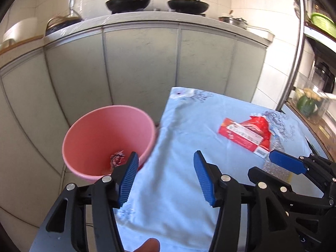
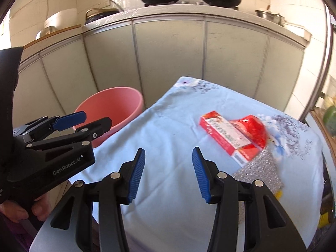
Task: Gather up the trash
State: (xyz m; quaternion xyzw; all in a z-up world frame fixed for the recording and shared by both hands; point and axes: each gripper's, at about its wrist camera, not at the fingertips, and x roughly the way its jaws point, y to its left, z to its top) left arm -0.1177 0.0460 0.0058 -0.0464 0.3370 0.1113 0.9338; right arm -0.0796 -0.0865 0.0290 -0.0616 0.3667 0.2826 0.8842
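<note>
A pink bucket [image 1: 100, 130] [image 2: 117, 103] stands on the floor by the table's left edge, with a crumpled wrapper [image 1: 117, 159] at its bottom. On the light blue cloth [image 1: 184, 138] [image 2: 168, 130] lie a red carton [image 1: 241, 136] [image 2: 226, 136], a red wrapper [image 1: 259, 124] [image 2: 255, 129] behind it and a silvery sheet [image 2: 258, 169] in front. My left gripper [image 1: 166, 157] [image 2: 96, 118] hovers open and empty at the table's left edge beside the bucket. My right gripper [image 2: 169, 152] [image 1: 260, 163] is open and empty above the cloth, short of the carton.
Grey cabinet doors [image 1: 142, 63] run behind the bucket and table. Two black woks [image 1: 128, 2] and a steel pot [image 1: 233, 20] sit on the counter. A shelf with a green basket [image 1: 323, 22] stands at the right. A small yellow item [image 2: 278, 193] lies near the silvery sheet.
</note>
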